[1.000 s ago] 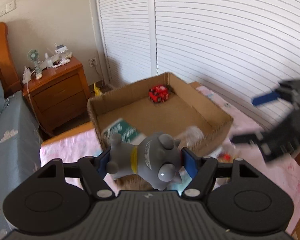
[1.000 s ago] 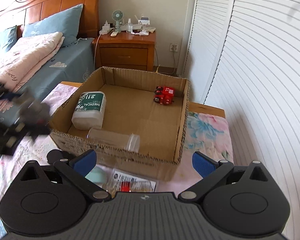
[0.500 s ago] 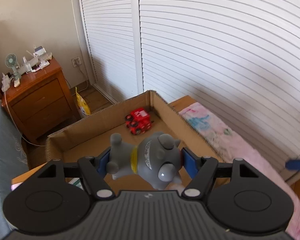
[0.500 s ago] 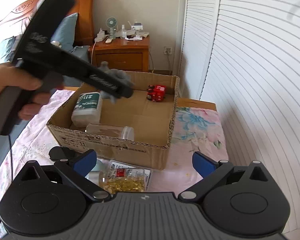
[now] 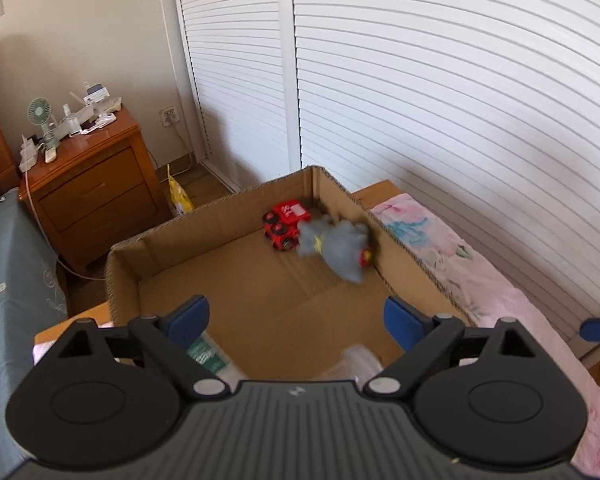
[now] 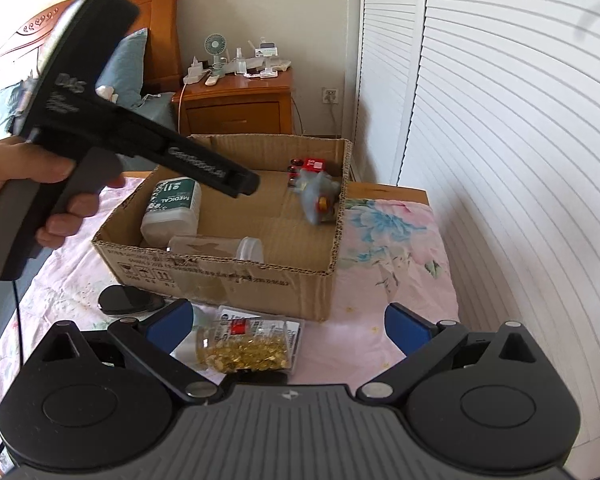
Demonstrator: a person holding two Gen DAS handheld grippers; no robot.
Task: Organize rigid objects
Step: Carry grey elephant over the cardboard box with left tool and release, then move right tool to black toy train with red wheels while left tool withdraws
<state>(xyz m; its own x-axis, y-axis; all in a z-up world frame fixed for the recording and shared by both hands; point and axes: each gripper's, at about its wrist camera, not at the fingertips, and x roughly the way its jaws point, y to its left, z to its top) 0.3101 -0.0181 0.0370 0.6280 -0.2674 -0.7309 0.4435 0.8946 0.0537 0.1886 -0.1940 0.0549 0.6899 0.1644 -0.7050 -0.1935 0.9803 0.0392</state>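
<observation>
A grey toy animal [image 5: 338, 246] lies blurred in the far right corner of the cardboard box [image 5: 204, 220], next to a red toy car [image 5: 286, 226]; both also show in the right wrist view, the grey toy [image 6: 320, 196] and the car [image 6: 310, 166]. My left gripper [image 5: 296, 320] is open and empty above the box; it shows from the side in the right wrist view [image 6: 244, 182]. My right gripper [image 6: 288, 322] is open and empty, in front of the box [image 6: 228, 276], above a clear jar of yellow capsules [image 6: 248, 344].
The box also holds a white "MEDICAL" bottle [image 6: 172, 210] and a clear tube [image 6: 216, 248]. A black oval object [image 6: 128, 300] lies on the pink cloth before the box. A wooden nightstand [image 5: 88, 184] stands behind, louvred doors [image 5: 440, 100] to the right.
My left gripper has opened and let go of the grey toy, which has dropped into the box's far right corner by the red car. The right gripper stays open.
</observation>
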